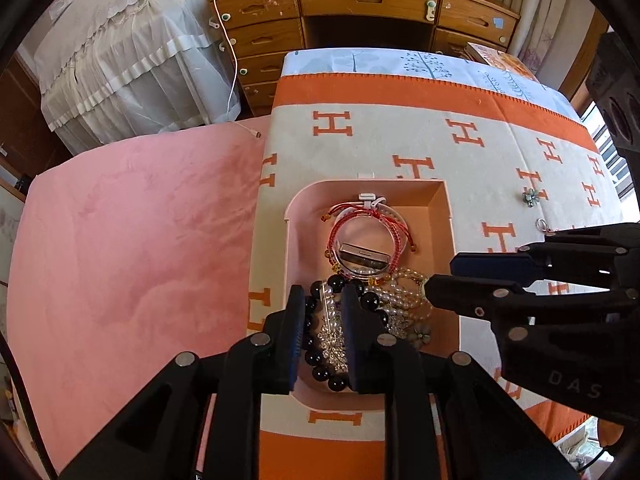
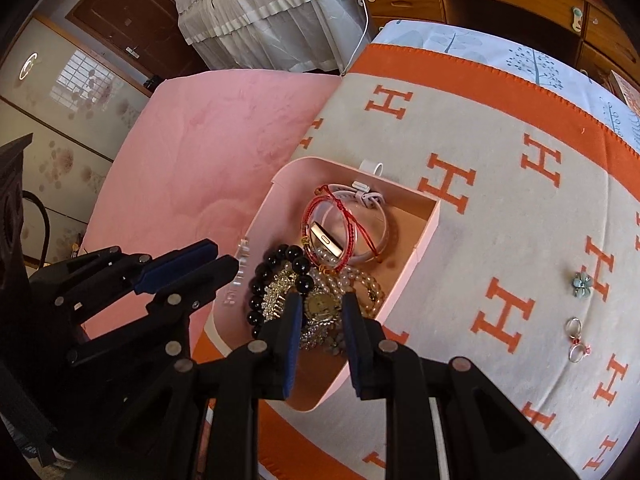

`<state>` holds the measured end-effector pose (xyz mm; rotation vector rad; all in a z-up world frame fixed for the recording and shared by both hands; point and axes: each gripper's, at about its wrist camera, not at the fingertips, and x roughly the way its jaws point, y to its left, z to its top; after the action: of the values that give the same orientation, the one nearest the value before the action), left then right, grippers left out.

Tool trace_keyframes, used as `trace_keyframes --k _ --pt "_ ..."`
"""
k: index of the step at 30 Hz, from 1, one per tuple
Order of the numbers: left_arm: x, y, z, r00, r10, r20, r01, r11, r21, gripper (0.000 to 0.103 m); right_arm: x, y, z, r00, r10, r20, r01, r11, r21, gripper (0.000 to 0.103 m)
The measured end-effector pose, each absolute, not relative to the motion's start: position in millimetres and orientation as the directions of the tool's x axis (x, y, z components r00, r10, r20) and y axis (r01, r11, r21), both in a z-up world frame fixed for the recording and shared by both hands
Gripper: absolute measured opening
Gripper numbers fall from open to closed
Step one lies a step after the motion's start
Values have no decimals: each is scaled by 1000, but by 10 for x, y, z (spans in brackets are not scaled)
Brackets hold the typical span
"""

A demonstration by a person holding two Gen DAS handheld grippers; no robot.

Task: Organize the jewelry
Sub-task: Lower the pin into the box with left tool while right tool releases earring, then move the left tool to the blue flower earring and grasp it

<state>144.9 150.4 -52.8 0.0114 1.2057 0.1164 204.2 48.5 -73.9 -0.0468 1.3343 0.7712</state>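
Note:
A pink jewelry box [image 1: 440, 196] [image 2: 430, 216] sits on the H-patterned blanket. It holds a red cord bracelet [image 1: 362, 216] [image 2: 348, 236], a clear bangle, a black bead bracelet [image 1: 320, 364] [image 2: 256, 292], pearl strands [image 1: 400, 296] and a gold watch [image 2: 320, 304]. My left gripper [image 1: 323, 300] [image 2: 224, 260] is open above the box's near left end, over the black beads and a clear hair clip [image 1: 326, 312]. My right gripper [image 2: 320, 300] [image 1: 438, 274] is open and empty over the gold watch. A flower brooch [image 1: 531, 196] [image 2: 582, 282] and rings [image 2: 576, 340] lie on the blanket to the right.
The blanket [image 1: 400, 136] covers a table beside a pink bed cover [image 1: 140, 240]. A wooden desk with drawers [image 1: 360, 4] stands behind. A white charger cable [image 1: 232, 80] hangs down to the bed. A white-draped piece of furniture [image 1: 132, 60] stands at the far left.

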Motion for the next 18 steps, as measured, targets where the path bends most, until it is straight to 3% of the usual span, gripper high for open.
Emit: trace_keyframes --k 7,12,18 --pt "1539 1518 -594 344 94 -934 -82 994 70 30 2117 354 -694 50 469 -882 -537 757 373 26" --pt "1560 1349 -474 372 96 -923 -44 995 85 50 2164 7 -580 91 450 -888 -533 775 338 26" --pt "1684 1024 -237 413 80 -907 13 996 94 51 2314 -575 -305 182 437 -881 -482 821 307 26"
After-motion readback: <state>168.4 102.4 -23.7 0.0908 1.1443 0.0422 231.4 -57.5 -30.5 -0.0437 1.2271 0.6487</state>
